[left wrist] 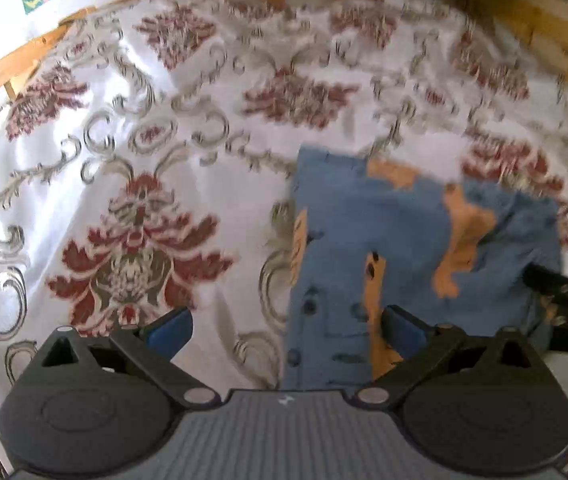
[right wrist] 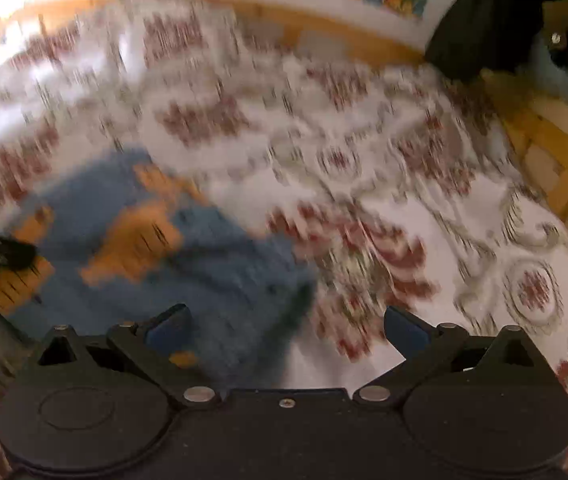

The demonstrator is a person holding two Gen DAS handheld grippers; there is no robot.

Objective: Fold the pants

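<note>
Beneath me spreads a white bedspread [left wrist: 212, 200] with red damask flowers, framed by a wooden bed rail [left wrist: 24, 56]. On it, between my two tools, the blue pants [left wrist: 384, 248] with orange patches lie as a compact rectangle, so I judge the folding nearly done, perhaps one last fold or smoothing left. My left tongs [left wrist: 286, 330] and right tongs [right wrist: 286, 328] both gape wide, empty.
</note>
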